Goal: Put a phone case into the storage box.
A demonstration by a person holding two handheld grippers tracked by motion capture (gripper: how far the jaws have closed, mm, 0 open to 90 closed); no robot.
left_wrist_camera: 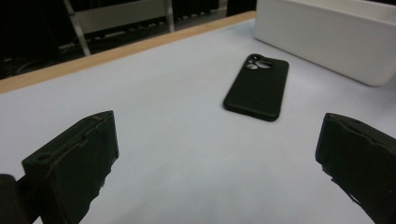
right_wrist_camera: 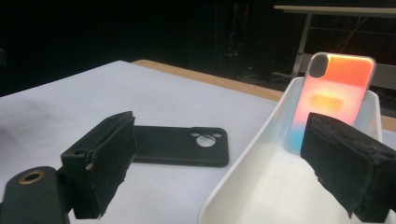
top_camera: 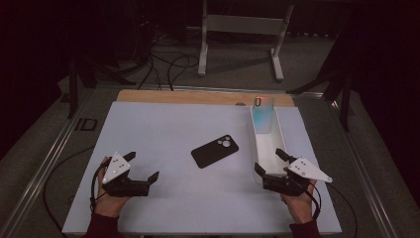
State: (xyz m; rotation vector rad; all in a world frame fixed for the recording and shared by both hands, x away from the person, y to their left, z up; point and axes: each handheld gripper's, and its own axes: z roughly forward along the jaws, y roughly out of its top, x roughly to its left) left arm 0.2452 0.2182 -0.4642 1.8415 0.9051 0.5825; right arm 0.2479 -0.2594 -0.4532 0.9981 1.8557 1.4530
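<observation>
Left gripper (top_camera: 145, 166) spread wide, empty, black phone case (top_camera: 215, 150) lying at its two o'clock. Right gripper (top_camera: 268, 161) gapes too, straddling the white tray's (top_camera: 283, 137) near end.

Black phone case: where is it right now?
In the high view the black phone case lies flat mid-table, just left of the white tray, between both grippers.

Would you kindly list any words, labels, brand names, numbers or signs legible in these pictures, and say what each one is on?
There is no readable text.
Black phone case: plain, no lettering visible.
Iridescent phone case leaning in the white tray: a pale yellowish patch at its middle, too blurred to tell whether it is a label.
Left gripper and right gripper: no markings that can be read.
</observation>
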